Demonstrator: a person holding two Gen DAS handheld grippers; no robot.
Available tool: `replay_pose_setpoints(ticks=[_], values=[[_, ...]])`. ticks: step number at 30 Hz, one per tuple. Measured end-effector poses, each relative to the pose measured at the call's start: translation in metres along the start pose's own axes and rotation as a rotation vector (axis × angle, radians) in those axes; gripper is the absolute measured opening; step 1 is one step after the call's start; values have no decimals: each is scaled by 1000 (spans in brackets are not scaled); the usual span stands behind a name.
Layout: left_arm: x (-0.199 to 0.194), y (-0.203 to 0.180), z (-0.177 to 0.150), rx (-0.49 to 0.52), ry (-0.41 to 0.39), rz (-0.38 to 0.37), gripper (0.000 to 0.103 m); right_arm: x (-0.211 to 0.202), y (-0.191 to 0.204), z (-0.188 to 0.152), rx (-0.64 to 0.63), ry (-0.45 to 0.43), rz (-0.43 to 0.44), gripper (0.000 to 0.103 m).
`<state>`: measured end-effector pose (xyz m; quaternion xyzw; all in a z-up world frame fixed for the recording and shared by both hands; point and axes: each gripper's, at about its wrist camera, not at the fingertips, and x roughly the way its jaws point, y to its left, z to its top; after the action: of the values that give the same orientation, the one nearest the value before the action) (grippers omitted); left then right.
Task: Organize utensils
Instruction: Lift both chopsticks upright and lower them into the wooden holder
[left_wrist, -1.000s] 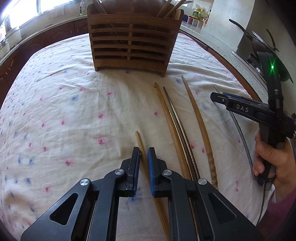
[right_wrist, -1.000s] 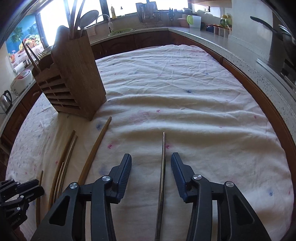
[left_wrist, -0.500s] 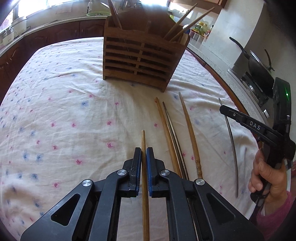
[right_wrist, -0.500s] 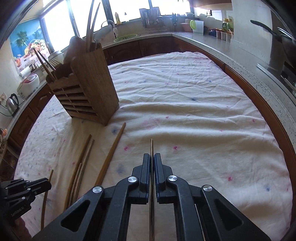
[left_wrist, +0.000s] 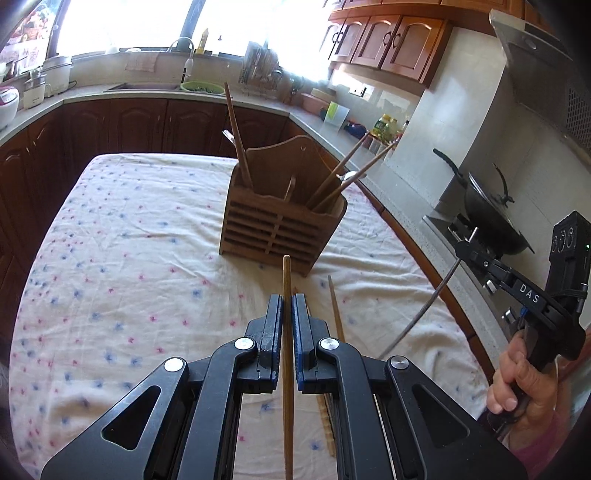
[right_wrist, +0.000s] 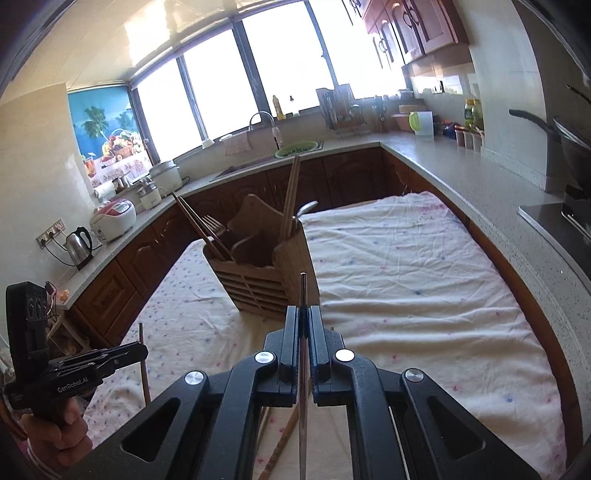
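Observation:
A slatted wooden utensil holder (left_wrist: 284, 225) stands on the cloth-covered table, with several chopsticks and a spoon in it; it also shows in the right wrist view (right_wrist: 266, 269). My left gripper (left_wrist: 287, 299) is shut on a wooden chopstick (left_wrist: 286, 273), lifted above the cloth, pointing at the holder. My right gripper (right_wrist: 304, 310) is shut on a thin metal chopstick (right_wrist: 303, 291), also lifted; that chopstick shows in the left wrist view (left_wrist: 424, 310). More wooden chopsticks (left_wrist: 335, 306) lie on the cloth below.
The floral tablecloth (left_wrist: 129, 266) covers the table. Kitchen counters (right_wrist: 461, 173) surround it. A black wok (left_wrist: 487, 218) sits on the stove to the right. A kettle (right_wrist: 79, 243) and rice cooker (right_wrist: 112, 218) stand on the left counter.
Both grippers have lifted off the cloth with their chopsticks and tilted up toward the holder. A second ago the right gripper was open around the metal chopstick.

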<state>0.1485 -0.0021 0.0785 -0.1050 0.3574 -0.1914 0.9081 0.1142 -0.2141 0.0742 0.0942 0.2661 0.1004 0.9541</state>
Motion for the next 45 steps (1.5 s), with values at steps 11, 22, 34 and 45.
replay_pose_setpoints(ticks=[11, 22, 34, 45], values=[[-22, 7, 29, -1, -104, 20, 5, -14, 15, 27, -13, -91, 25, 5], [-27, 11, 48, -2, -157, 30, 5, -9, 18, 34, -9, -99, 44, 5], [-43, 1, 112, 16, -332, 44, 5, -3, 28, 77, -8, -208, 71, 5], [-15, 3, 175, 5, -493, 106, 5, 27, 39, 124, -31, -326, 18, 5]])
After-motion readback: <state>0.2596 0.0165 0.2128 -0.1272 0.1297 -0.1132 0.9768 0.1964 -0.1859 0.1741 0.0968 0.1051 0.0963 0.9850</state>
